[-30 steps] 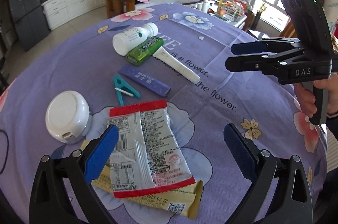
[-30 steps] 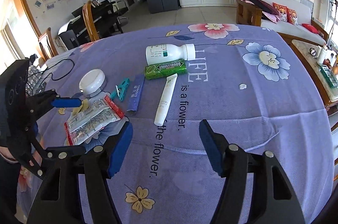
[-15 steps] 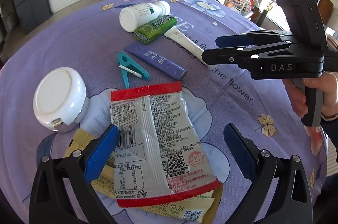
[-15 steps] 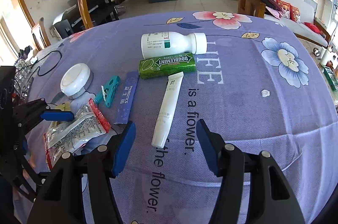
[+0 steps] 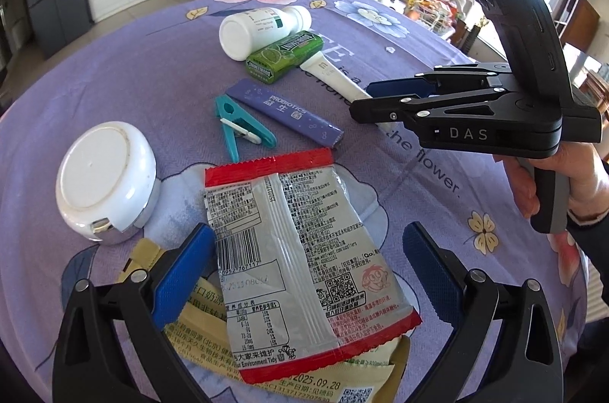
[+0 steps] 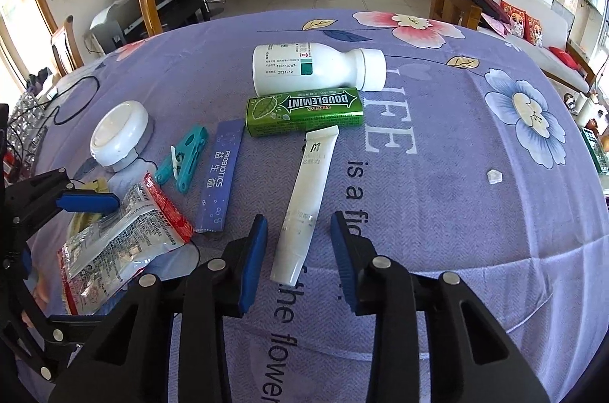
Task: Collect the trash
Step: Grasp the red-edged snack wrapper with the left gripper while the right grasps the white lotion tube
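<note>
White tube (image 6: 304,201) lies on the worktop, its near end between my right gripper's (image 6: 297,260) released jaws, long axis running away from me; left gripper (image 5: 308,273), also released, straddles the wrapper (image 5: 300,250).

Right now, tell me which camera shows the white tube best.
The right wrist view: the white tube lies whole, its near end between the open jaws of the right gripper. In the left wrist view, the tube is partly hidden behind that gripper.

Right gripper (image 6: 297,243) now astride white tube (image 6: 304,201).
</note>
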The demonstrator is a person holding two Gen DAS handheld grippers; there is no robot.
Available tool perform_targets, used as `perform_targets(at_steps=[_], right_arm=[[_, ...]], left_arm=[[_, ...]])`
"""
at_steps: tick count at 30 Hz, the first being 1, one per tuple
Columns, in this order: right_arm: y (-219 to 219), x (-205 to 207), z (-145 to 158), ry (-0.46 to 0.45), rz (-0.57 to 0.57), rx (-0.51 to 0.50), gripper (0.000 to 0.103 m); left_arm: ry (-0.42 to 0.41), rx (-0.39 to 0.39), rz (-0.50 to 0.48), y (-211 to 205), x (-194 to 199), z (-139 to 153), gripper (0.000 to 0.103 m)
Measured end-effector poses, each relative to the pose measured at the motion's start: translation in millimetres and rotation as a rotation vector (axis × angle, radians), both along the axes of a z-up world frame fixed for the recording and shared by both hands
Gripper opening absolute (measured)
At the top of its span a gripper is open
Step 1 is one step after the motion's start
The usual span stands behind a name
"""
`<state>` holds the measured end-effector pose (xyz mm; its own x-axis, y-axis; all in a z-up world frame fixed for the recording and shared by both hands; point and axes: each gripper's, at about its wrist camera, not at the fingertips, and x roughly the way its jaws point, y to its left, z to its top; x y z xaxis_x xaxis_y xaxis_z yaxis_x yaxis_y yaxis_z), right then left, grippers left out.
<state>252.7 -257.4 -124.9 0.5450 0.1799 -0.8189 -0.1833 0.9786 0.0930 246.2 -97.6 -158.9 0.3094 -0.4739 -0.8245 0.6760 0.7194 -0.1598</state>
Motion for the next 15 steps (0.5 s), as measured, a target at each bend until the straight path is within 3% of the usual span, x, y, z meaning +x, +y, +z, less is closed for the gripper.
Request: perform_targets(at_steps=[2,11,15], right_arm=[[0,-1,0,-0.004,-0.001,-0.016,0.017],[-8,-12,-1,-0.018,-0.019,0.032,0.016],[-8,-18,-2,-0.016,-0.025,0.06,0.016]], left_arm=[[-0.013,0.005,0.008,0,-2,0,0.093],[-0.023,-0.044,0.093,21,4,4,0.062],[-0.031,-0.08,0.122,26,5,6,0.055]])
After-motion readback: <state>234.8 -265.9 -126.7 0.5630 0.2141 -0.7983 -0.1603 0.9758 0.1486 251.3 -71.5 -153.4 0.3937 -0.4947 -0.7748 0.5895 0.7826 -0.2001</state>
